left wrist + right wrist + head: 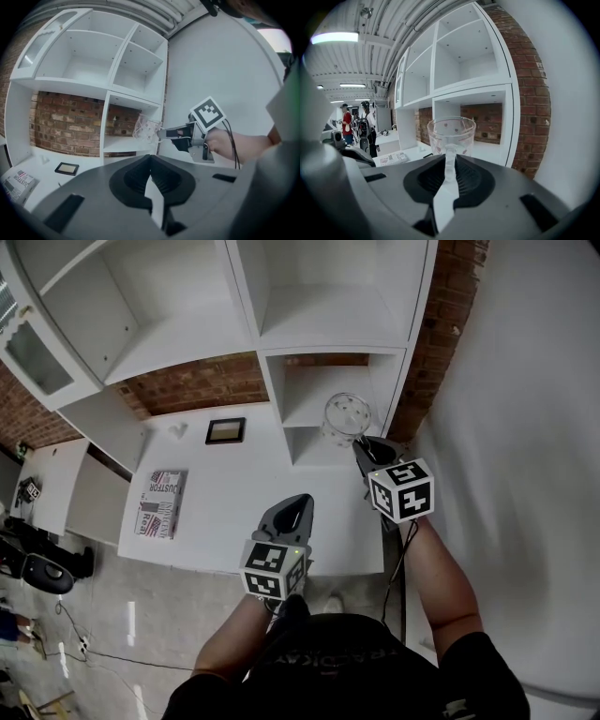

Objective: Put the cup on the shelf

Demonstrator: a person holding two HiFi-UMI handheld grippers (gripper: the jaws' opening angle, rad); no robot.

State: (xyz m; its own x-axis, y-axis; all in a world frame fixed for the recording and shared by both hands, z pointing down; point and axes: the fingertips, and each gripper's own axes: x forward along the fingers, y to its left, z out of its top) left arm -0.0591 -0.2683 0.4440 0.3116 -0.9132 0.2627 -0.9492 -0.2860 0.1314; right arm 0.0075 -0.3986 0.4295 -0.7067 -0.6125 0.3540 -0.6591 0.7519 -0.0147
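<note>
A clear cup (346,416) with small red dots hangs in front of the low right compartment of the white shelf unit (319,329). My right gripper (361,448) is shut on the cup's near wall. In the right gripper view the cup (451,133) stands upright just beyond my right gripper (450,154). The left gripper view shows the cup (147,129) at the mouth of that compartment, held by the right gripper (165,134). My left gripper (292,512) hovers over the white table (234,521), shut with nothing in it; its jaws meet in its own view (151,174).
A small dark picture frame (225,430) and a magazine (161,503) lie on the table to the left. A brick pillar (441,324) and a white wall (525,427) close off the right. People stand far off (347,124).
</note>
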